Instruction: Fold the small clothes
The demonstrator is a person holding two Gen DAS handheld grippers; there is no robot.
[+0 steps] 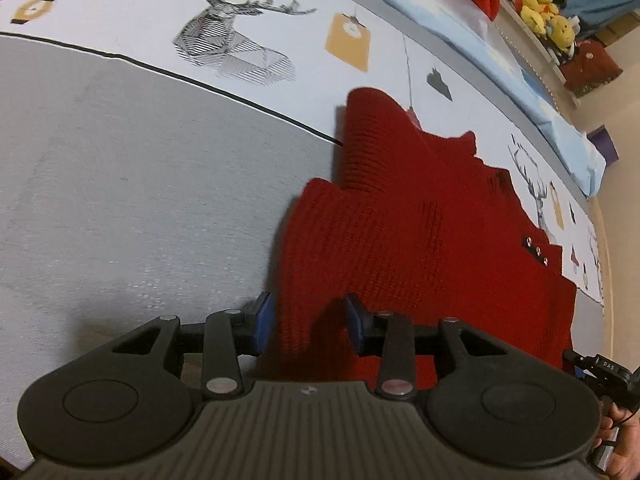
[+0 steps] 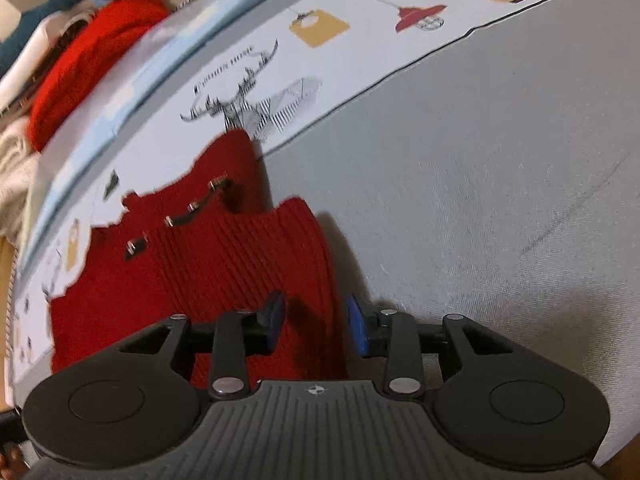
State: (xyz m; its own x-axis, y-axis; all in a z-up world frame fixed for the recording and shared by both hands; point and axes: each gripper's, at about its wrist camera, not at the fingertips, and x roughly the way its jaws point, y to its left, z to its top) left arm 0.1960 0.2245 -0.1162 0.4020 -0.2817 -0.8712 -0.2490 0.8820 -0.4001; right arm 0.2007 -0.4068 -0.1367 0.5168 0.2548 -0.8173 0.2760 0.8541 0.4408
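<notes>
The red sweater (image 1: 420,240) lay on the grey and printed bed cover (image 1: 120,180), its sleeve folded in; I judged more folds remained. The left hand-held gripper (image 1: 308,322) and right hand-held gripper (image 2: 316,322) hung low, each wide apart astride the hem.

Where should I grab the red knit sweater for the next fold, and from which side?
Grip the red knit sweater at its near hem, coming in low from the near edge. That hem lies flat between the open pads of both the left gripper and right gripper, one near each side edge, probably suiting a lift away.
</notes>
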